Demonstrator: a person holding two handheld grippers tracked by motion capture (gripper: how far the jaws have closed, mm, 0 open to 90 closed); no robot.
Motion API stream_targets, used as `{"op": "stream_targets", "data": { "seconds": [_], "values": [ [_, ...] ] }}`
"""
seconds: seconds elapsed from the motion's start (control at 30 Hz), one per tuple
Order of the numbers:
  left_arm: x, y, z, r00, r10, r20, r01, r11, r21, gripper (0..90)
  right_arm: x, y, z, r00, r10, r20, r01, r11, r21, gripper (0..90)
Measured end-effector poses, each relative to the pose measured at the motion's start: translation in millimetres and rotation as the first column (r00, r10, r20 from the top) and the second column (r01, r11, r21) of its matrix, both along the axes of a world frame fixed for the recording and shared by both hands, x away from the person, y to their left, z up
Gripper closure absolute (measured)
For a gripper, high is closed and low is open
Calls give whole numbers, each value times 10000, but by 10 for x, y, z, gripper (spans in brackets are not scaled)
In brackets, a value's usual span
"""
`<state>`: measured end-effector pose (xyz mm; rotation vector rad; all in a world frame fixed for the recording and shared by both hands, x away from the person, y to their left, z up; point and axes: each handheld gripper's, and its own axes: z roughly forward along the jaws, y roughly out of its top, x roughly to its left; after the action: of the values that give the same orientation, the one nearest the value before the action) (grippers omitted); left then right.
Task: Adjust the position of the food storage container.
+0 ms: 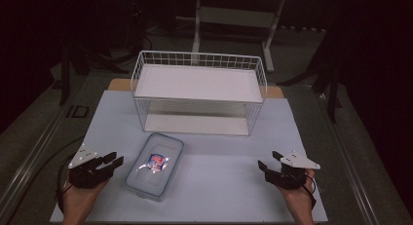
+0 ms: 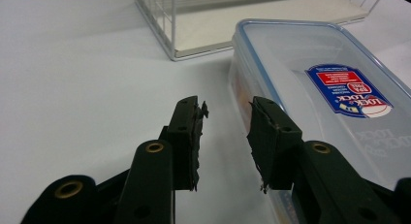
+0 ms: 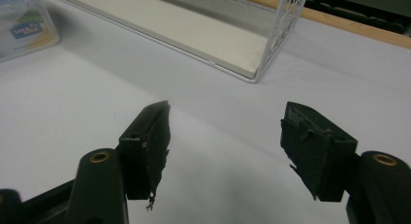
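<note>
Two grippers are in your hands, and both have jaws apart with nothing between them. Your left gripper [image 1: 113, 161] lies at about 8 o'clock on the pale grey table top [image 1: 219, 186], just beside the clear rectangular plastic box with a blue-rimmed lid and a red and blue label [image 1: 155, 164]; its gap is moderate, and the box wall stands near one jaw without contact. Your right gripper [image 1: 268, 161] waits at 4 o'clock, well apart from the box, with a wider gap. I judge the work is at its beginning: the box is not yet gripped. The white wire shelf rack [image 1: 198, 91] at 12 o'clock has both shelves bare, and I cannot tell what the box contains
</note>
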<state>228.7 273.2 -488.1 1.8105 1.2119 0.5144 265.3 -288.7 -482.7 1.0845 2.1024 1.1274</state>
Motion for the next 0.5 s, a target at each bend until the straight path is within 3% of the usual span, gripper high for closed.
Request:
{"op": "stream_targets", "data": {
  "seconds": [0.5],
  "values": [
    [-15,-112,24,9997,-231,75,232,9997,-28,663,-3,21,-14,9999,157,-46,-158,9998,-123,330]
  ]
}}
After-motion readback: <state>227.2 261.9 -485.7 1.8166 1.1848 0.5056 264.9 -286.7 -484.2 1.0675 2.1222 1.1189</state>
